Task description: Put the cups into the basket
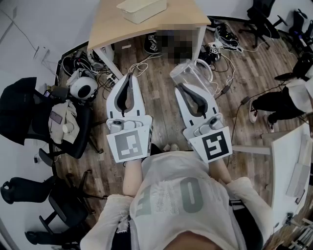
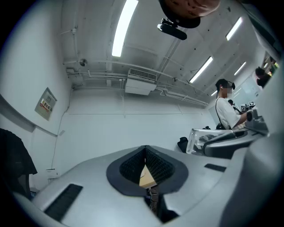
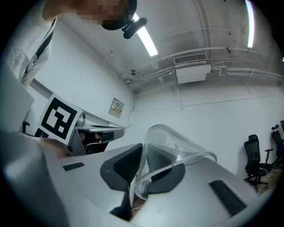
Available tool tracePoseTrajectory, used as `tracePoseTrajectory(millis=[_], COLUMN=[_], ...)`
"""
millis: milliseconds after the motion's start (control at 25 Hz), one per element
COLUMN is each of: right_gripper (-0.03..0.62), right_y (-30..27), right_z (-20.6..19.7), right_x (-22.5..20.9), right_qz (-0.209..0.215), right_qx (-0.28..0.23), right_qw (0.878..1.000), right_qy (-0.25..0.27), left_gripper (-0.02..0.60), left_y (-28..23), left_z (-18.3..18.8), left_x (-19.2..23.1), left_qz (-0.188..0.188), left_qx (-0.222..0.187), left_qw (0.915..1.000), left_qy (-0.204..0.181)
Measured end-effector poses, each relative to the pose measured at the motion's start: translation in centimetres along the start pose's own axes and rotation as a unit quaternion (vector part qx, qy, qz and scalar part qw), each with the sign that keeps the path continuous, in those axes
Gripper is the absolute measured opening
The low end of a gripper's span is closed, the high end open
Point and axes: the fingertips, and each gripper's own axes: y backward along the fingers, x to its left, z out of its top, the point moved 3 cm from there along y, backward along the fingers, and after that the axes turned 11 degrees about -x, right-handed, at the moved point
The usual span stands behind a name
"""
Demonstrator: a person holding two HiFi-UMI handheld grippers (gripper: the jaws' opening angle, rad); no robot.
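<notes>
Head view, nearest: wearer's white shirt (image 1: pixel 181 195) fills the btm and hides both hands. 2 marker cubes (image 1: pixel 128 145) sit just ahead, 1 per gripper.

Left gripper (image 1: pixel 129 77) is on the L. Its jaws are fully together w/ nothing betw them. Left gripper view agrees: the left gripper (image 2: pixel 145 150) pads meet, and only a thin tan sliver shows thru the gap lower down.

Right gripper (image 1: pixel 180 85) is beside it, not touching. Its jaws are nearly together, pinched on the wall of 1 clear cup (image 1: pixel 193 73). In right gripper view the right gripper (image 3: pixel 143 153) has the wall of the cup (image 3: pixel 177 146) betw its pads. The cup is tilted and held in air over the wood floor (image 1: pixel 156 107). Which pad is inside is hard to tell thru clear plastic. There's a loop at the cup's side; handle or not, can't tell.

Further out, cables (image 1: pixel 142 63) lie on the floor by the table legs. Table (image 1: pixel 110 24) is well ahead of both grippers, its far edge cut by frame top. Basket (image 1: pixel 142 9) stands on it, pale, also cut off at top; contents can't be made out. Cup is well apart from it.

Black chairs (image 1: pixel 29 117) are at L, partly cut off. Another person (image 1: pixel 288 100) is at the R edge, mostly out of frame.
</notes>
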Motion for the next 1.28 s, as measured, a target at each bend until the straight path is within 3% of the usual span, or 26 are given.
tracePoseTrajectory(millis=[520, 880, 1280], right_gripper=[0.021, 0.021, 0.021], right_y=[0.5, 0.3, -3.0], right_z=[0.2, -0.6, -2.2], right_x=[-1.5, -1.6, -2.4], right_qz=[-0.018, -0.011, -0.008], right_qx=[-0.018, 0.001, -0.002], right_qw=[1.0, 1.0, 1.0], right_qy=[0.002, -0.018, 0.011], left_gripper=[0.009, 0.009, 0.009], left_y=[0.6, 0.3, -0.8], left_z=[-0.3, -0.4, -2.2], left_x=[1.5, 1.4, 5.8], left_qz=[0.014, 0.017, 0.049], left_qx=[0.017, 0.016, 0.011], left_qw=[0.9996, 0.9995, 0.9987], left_qy=[-0.018, -0.022, -0.004])
